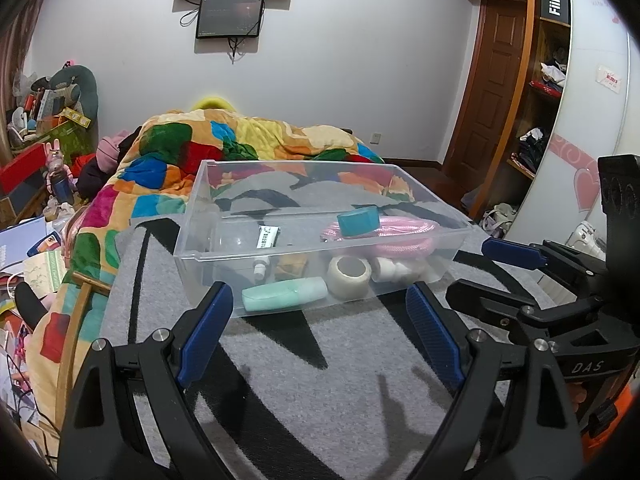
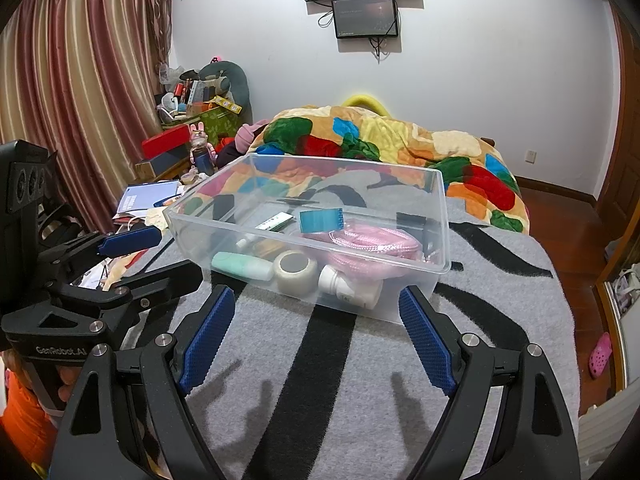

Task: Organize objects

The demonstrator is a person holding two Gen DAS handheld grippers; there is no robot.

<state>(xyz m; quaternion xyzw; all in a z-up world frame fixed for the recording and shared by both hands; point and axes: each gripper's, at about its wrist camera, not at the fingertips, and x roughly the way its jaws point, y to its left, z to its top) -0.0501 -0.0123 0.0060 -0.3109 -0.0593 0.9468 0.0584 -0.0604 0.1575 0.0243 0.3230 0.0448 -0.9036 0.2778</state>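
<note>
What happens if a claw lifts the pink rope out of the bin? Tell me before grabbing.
The pink rope lies in loose coils, so it would likely sag and uncoil. The teal box seems to rest on it and may tumble off. It looks light, though trailing loops could snag the bin wall.

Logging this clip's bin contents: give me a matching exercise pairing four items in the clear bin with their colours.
Items:
1. squeeze bottle
2. coiled rope
3. tape roll
4. small box

Colours:
A. pink
B. teal
C. mint green
D. off-white

Pairs: 1-C, 2-A, 3-D, 4-B
</note>
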